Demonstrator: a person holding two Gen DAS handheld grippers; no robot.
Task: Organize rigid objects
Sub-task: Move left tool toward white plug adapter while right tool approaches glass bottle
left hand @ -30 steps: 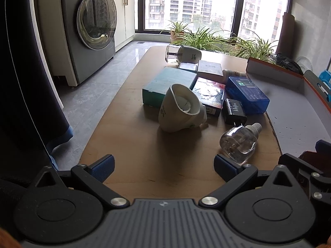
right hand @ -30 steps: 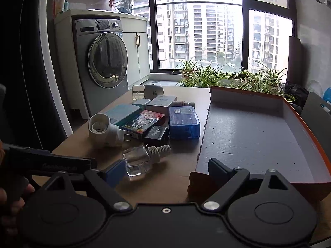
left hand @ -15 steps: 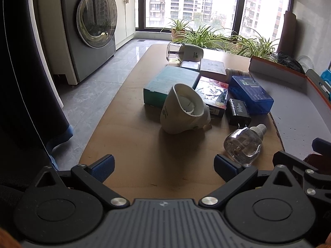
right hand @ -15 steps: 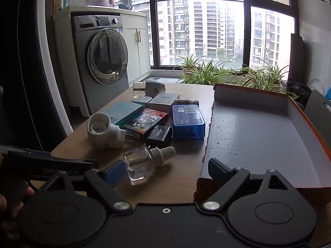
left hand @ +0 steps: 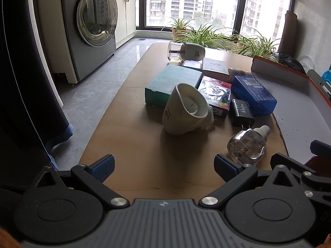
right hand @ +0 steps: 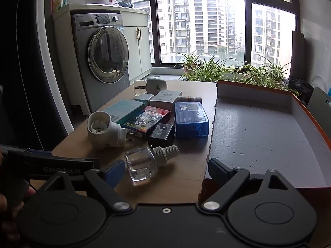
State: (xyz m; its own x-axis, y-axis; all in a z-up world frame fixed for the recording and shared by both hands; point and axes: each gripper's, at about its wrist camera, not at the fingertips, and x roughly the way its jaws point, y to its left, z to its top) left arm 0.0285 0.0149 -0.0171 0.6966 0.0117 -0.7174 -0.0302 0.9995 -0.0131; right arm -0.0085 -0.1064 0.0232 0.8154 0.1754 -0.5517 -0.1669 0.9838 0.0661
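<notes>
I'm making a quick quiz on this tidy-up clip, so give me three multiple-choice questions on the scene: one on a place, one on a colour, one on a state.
1. Where does the clear bottle lie?
A. in the tray
B. on the table, left of the tray
C. on the blue case

2. What colour is the tray rim?
A. orange
B. green
C. white

3. How is the left tool?
A. shut on the bottle
B. shut on nothing
C. open, holding nothing

Answers:
1 B, it rests on the table beside the tray's edge.
2 A, the raised edge is orange.
3 C, its fingers stand wide apart over bare wood.
</notes>
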